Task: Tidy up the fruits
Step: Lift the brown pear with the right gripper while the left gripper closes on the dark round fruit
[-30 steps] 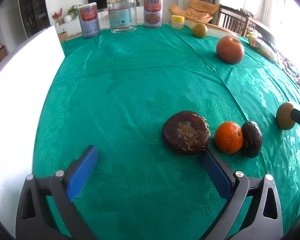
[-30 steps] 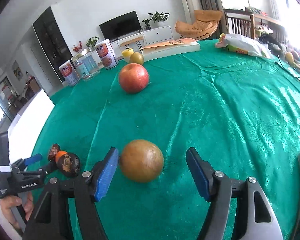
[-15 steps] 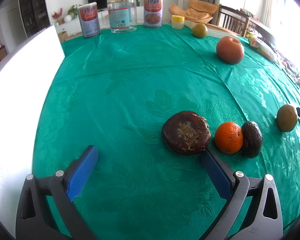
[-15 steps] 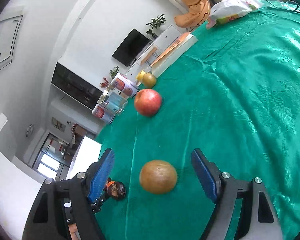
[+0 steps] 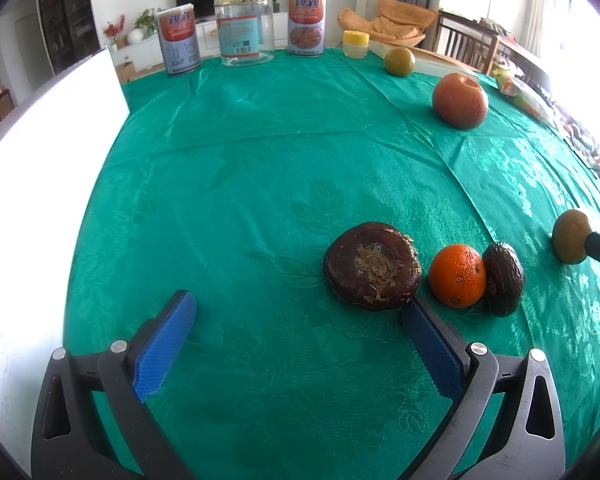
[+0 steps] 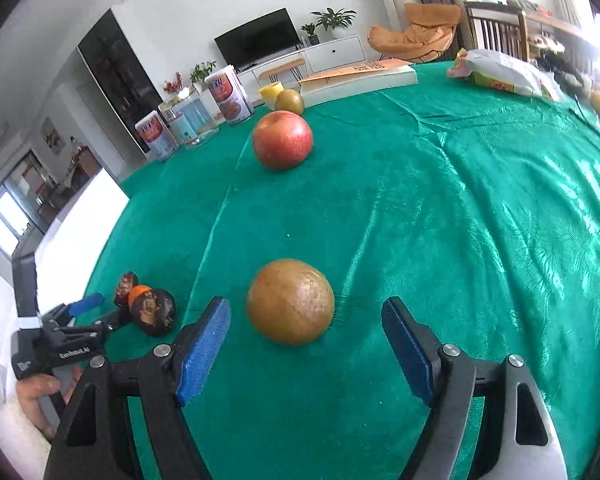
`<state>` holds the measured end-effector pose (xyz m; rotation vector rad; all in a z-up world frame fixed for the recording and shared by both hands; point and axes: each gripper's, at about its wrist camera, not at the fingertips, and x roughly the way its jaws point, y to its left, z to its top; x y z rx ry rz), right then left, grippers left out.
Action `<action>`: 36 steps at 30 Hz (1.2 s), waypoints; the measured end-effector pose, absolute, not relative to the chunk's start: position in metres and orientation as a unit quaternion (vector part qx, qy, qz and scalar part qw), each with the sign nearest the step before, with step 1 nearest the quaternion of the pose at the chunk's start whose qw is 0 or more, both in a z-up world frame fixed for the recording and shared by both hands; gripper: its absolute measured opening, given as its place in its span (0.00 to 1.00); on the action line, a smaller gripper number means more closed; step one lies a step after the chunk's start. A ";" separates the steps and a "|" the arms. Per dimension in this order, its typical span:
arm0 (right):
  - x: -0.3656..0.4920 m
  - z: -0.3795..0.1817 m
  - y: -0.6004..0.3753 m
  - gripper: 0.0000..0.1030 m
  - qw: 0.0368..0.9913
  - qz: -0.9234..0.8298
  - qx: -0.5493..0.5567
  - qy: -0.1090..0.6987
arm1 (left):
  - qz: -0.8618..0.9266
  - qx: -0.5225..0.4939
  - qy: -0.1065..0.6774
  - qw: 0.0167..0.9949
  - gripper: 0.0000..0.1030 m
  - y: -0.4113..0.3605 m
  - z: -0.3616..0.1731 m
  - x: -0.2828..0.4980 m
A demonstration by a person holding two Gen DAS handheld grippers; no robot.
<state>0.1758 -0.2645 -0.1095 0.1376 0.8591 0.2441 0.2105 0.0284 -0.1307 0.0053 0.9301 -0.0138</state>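
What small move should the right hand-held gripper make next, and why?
Probably ease forward and close. The right hand-held gripper is open, and the brown round fruit sits on the green tablecloth just ahead of its fingertips, roughly centred, apart from the three grouped fruits.

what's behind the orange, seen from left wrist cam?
In the left wrist view, a dark wrinkled avocado-like fruit sits right behind the round orange, apparently touching. The orange covers the dark fruit's left edge, so actual contact can't be confirmed. Green tablecloth lies beyond.
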 end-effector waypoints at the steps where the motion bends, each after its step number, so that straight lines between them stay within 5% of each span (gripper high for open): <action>1: 0.175 -0.110 -0.257 0.77 0.901 0.113 0.043 0.417 | -0.007 0.003 0.448 0.894 0.99 0.028 -0.131 0.210; 17: 0.177 -0.125 -0.233 0.78 0.889 0.108 -0.031 0.445 | -0.006 0.003 0.449 0.894 0.99 0.029 -0.130 0.211; 36: 0.178 -0.128 -0.233 0.95 0.887 0.116 -0.026 0.446 | -0.008 0.012 0.450 0.893 0.99 0.021 -0.130 0.216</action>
